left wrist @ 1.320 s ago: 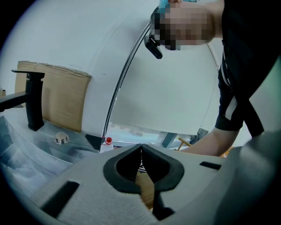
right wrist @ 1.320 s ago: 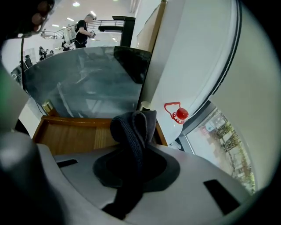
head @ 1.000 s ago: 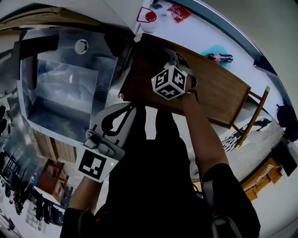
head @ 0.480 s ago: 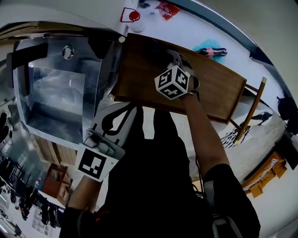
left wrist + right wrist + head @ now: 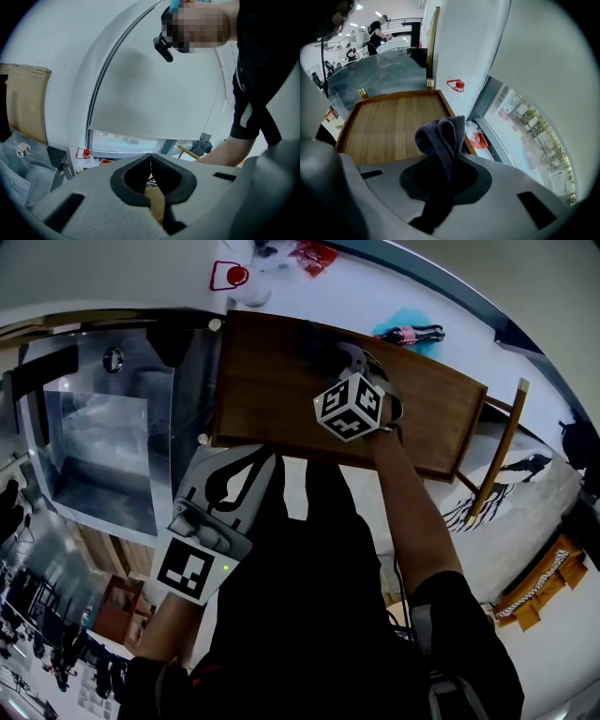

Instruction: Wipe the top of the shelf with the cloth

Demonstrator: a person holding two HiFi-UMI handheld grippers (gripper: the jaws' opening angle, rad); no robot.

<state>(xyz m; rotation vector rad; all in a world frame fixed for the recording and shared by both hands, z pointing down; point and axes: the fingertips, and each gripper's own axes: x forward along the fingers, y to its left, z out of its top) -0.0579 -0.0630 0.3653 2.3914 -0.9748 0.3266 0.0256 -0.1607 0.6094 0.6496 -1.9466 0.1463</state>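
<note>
Brown wood fills the upper centre of the head view, where the shelf top (image 5: 272, 381), a planked panel with a raised rim, lies beneath the right gripper (image 5: 352, 371). In the right gripper view that gripper (image 5: 443, 164) is clenched on the cloth (image 5: 443, 136), a dark grey knitted fold bunched up between its jaws and standing over the far right part of the panel (image 5: 389, 126). No view shows whether the cloth touches the wood.

The left gripper (image 5: 230, 479) hangs at lower left of the head view, off the shelf and close to the person's dark clothing. Its own view shows its jaws (image 5: 151, 164) pressed together with nothing between them.

Left of the shelf in the head view stands a shiny metal cabinet (image 5: 94, 437) (its surface reflects the room). Beyond the shelf's far edge runs a white ledge (image 5: 375, 296), which carries a white bottle with a red cap (image 5: 234, 282) at upper left of the frame. A red packet (image 5: 314, 254) lies at top centre, and a small dark bottle (image 5: 412, 334) rests on something turquoise further right. A wooden rod (image 5: 497, 451) leans at the shelf's right end.

The right gripper view shows the red-capped bottle (image 5: 457, 85) and the packet (image 5: 480, 139) beside a large window (image 5: 525, 136) at right of the frame. Several people (image 5: 375, 30) stand under ceiling lights at its upper left.
</note>
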